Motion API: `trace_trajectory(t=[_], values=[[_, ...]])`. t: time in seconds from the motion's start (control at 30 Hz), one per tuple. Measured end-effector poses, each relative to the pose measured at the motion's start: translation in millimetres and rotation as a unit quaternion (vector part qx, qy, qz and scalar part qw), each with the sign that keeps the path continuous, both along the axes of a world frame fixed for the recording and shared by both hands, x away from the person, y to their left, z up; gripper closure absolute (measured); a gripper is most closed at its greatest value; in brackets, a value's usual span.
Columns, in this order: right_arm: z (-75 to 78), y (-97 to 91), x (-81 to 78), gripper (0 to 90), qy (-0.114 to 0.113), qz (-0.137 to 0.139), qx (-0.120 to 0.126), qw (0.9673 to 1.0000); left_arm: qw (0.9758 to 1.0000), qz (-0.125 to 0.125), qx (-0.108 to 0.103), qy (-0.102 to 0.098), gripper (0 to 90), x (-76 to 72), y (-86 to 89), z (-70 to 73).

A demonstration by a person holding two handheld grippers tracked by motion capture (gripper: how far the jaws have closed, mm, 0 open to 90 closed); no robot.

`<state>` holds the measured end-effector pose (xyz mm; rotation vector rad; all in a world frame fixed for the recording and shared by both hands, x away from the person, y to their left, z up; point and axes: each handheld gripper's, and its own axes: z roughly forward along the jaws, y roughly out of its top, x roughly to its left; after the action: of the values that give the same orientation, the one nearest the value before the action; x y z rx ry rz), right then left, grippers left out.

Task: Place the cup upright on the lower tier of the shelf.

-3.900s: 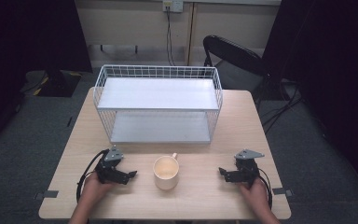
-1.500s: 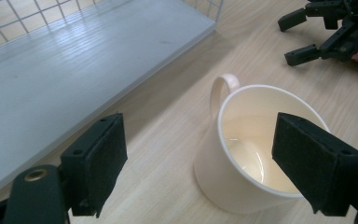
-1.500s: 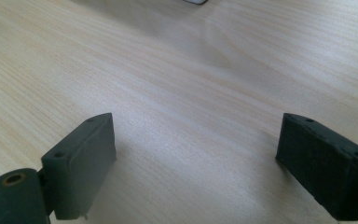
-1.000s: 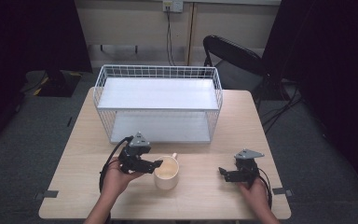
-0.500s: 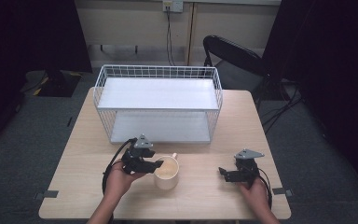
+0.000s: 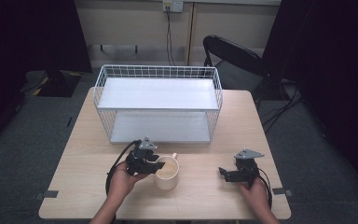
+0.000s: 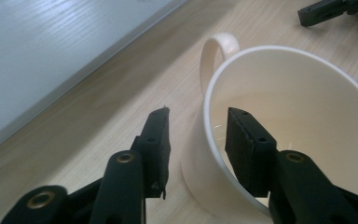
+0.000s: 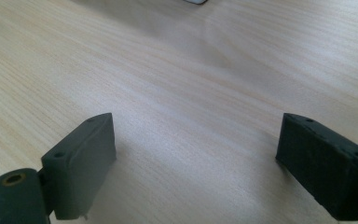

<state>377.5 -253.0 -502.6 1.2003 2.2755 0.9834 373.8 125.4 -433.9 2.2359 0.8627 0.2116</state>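
A cream mug (image 6: 168, 179) stands on the wooden table (image 6: 74, 182) near its front, handle pointing toward the rack. My left gripper (image 6: 159, 167) straddles the mug's near-left rim. In the left gripper view (image 7: 198, 115) one jaw is outside the mug (image 7: 307, 116) and the other is inside it. The jaws have just been closing with the mug's wall between them, and small gaps still show on both sides of the wall. My right gripper (image 6: 222, 173) rests on the table to the right of the mug, open wide (image 8: 193, 140) over bare wood.
A white wire rack (image 6: 158, 93) with two shelves stands at the back of the table, just behind the mug. A black chair (image 6: 233, 56) is beyond the far right corner. The other gripper (image 7: 326, 9) shows past the mug in the left gripper view.
My left gripper has moved right from the table's front left to the mug and set its jaws over the rim, narrowing them. The right gripper has stayed put.
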Motion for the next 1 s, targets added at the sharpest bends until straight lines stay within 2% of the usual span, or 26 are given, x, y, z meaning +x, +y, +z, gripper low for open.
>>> trace_trajectory(t=[0.23, 0.43, 0.57, 0.67, 0.7, 0.77, 0.9, 1.0], values=[[0.0, 0.0, 0.0, 10.7, 0.000, 0.000, 0.000, 1.0000, 1.0000, 0.003, 0.003, 0.008, 70.1, 0.2, 0.4, -2.6], [0.0, 0.0, 0.0, 10.7, 0.000, 0.000, 0.000, 1.0000, 0.9997, 0.001, 0.016, 0.017, 74.7, 0.9, 2.9, -6.8], [0.0, 0.0, 0.0, 10.7, 0.000, 0.000, 0.000, 1.0000, 0.9997, 0.003, 0.016, 0.017, 74.0, 0.7, 3.1, -9.0], [0.0, 0.0, 0.0, 10.7, 0.000, 0.000, 0.000, 1.0000, 0.9994, -0.001, 0.033, 0.010, 76.1, 0.1, 3.2, -7.8], [0.0, 0.0, 0.0, 10.7, 0.000, 0.000, 0.000, 1.0000, 0.9992, 0.005, 0.040, 0.003, 77.1, -0.7, 3.5, -7.7], [0.0, 0.0, 0.0, 10.7, 0.000, 0.000, 0.000, 1.0000, 0.9993, 0.014, 0.033, 0.005, 80.1, -0.3, 9.0, -7.5], [0.0, 0.0, 0.0, 10.7, 0.000, 0.000, 0.000, 1.0000, 0.9992, 0.021, 0.032, 0.005, 81.8, -0.7, 13.3, -6.6], [0.0, 0.0, 0.0, 10.7, 0.000, 0.000, 0.000, 1.0000, 0.9989, 0.034, 0.032, -0.002, 82.4, -0.9, 16.3, -6.0]])
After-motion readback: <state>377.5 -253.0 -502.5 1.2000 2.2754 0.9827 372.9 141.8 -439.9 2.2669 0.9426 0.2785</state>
